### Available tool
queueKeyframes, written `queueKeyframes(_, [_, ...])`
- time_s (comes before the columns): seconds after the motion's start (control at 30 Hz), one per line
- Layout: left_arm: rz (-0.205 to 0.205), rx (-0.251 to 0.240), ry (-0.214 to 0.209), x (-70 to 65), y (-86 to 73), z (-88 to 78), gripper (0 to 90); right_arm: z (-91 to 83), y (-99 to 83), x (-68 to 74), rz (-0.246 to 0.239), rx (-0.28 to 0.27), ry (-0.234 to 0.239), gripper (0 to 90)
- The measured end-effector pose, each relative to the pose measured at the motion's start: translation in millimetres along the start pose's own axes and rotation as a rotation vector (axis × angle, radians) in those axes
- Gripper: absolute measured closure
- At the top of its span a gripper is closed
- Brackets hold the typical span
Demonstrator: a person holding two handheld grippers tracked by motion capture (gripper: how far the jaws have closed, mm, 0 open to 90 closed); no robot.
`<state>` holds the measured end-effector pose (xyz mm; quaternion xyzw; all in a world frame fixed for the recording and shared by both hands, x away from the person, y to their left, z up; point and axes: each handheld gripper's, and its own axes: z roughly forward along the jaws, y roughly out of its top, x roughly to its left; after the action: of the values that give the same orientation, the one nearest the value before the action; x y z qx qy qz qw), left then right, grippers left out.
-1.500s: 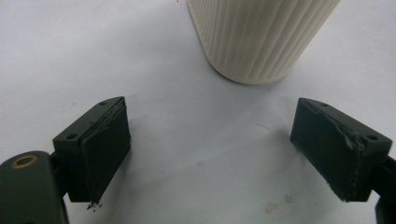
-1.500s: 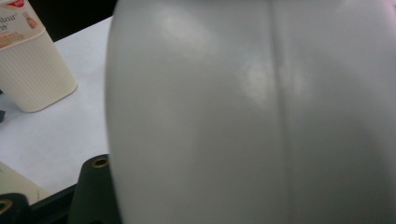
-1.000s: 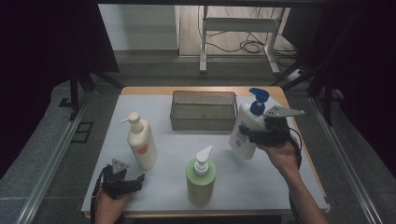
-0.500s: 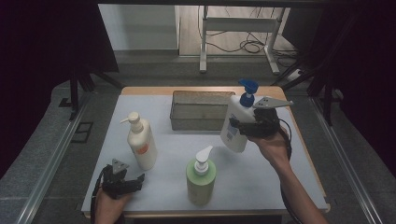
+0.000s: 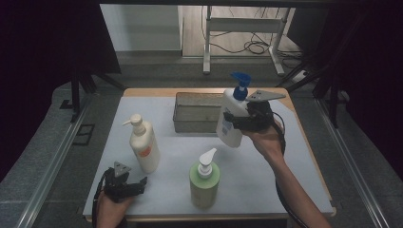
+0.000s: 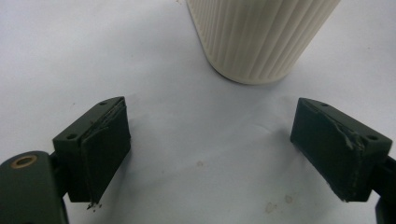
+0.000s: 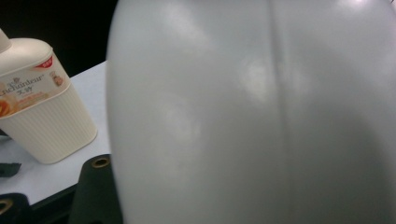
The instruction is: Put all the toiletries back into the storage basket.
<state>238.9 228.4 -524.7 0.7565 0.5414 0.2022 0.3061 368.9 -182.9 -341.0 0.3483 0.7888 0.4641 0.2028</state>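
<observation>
White plastic fills the right gripper's (image 5: 237, 121) clamped jaws: the blue-pump bottle (image 5: 233, 116), lifted, tilted, near the tabletop's far edge beside the wire basket (image 5: 197, 111). Carrying step; next, lower it into the basket. Left gripper (image 5: 138, 183) gapes empty at the near-left corner.

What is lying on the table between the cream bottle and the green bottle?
Nothing lies there. In the high view, the stretch of white table cover between the cream bottle and the green bottle is bare.
</observation>
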Motion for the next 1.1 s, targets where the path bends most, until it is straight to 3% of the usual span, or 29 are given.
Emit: queueKeyframes(1.1, [-0.001, -0.002, 0.001, -0.1, 0.0, 0.2, 11.6, 54.2, 43.6, 8.9, -0.009, -0.01, -0.021, 37.7])
